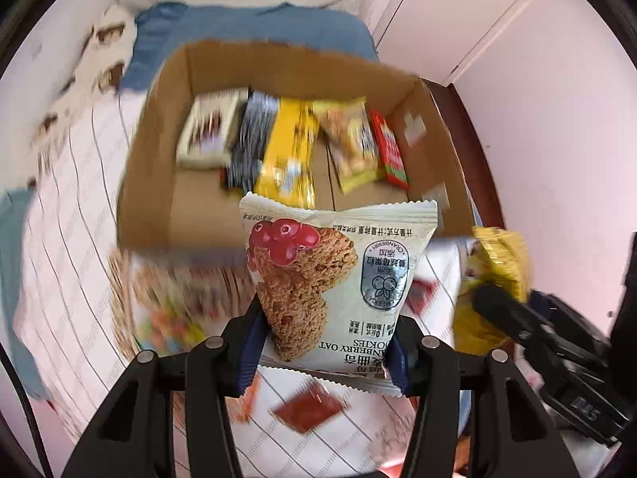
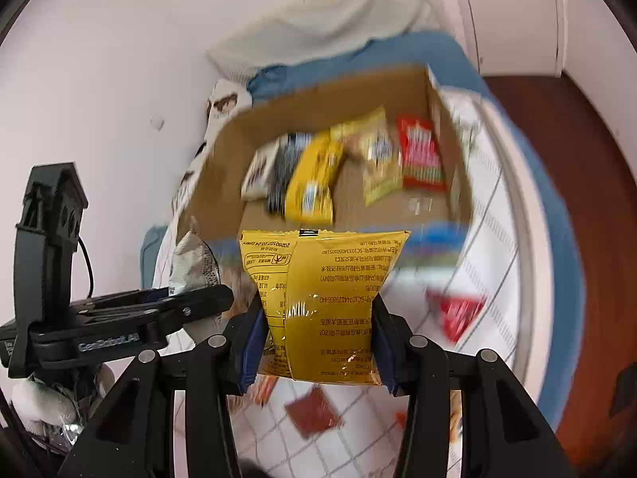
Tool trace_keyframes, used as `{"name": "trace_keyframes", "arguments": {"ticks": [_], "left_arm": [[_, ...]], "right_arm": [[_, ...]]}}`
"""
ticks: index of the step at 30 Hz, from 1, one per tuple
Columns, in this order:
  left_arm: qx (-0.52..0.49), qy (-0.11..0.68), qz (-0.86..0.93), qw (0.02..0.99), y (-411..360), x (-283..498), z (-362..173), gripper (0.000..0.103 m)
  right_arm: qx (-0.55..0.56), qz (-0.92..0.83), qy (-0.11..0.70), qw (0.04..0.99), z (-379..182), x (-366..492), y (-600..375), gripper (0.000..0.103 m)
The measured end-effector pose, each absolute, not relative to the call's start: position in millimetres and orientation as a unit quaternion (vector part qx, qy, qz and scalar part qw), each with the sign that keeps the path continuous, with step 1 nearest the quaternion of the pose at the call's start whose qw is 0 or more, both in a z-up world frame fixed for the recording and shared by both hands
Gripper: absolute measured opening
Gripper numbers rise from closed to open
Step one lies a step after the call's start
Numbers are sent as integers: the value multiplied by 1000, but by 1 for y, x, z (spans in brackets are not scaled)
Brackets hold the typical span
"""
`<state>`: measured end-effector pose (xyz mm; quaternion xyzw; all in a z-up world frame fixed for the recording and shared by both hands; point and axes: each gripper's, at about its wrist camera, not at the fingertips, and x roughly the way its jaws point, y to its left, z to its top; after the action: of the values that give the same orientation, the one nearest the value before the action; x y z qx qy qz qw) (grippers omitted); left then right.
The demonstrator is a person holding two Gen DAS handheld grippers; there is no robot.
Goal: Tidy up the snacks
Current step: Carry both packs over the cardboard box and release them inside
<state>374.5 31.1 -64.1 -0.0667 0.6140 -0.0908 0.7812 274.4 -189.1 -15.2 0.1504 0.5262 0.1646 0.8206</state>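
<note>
My left gripper [image 1: 322, 342] is shut on a white cranberry oat cookie packet [image 1: 338, 275], held up above the bed in front of an open cardboard box [image 1: 159, 151]. My right gripper [image 2: 316, 342] is shut on a yellow snack packet [image 2: 322, 298], its printed back facing the camera, also lifted before the box [image 2: 223, 167]. Inside the box lie several snacks in a row: a white pack [image 1: 207, 135], a dark one, a yellow bag [image 1: 286, 151], a yellow packet and a red pack [image 1: 390, 151]. In the left wrist view the right gripper with its yellow packet [image 1: 493, 279] shows at right.
The box sits on a bed with a white grid-pattern sheet [image 1: 67, 215] and a blue blanket [image 1: 247, 28]. Loose packets lie on the sheet below, among them a dark red one [image 1: 306, 406] and a red one [image 2: 458, 314]. Pink walls and a wooden floor [image 2: 589, 199] surround the bed.
</note>
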Motion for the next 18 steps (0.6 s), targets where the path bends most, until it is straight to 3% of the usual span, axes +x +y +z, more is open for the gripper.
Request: {"name": "trace_keyframes", "arguments": {"ticks": [6,18], "left_arm": [[-35,640,-57,765,34,447,-85,49],[-39,713,-42,699,37,498,-164,50]], "right_arm": [[113,129,518,838,-8,335,-183,49],[90,99,584,800,-82,392,-169,49]]}}
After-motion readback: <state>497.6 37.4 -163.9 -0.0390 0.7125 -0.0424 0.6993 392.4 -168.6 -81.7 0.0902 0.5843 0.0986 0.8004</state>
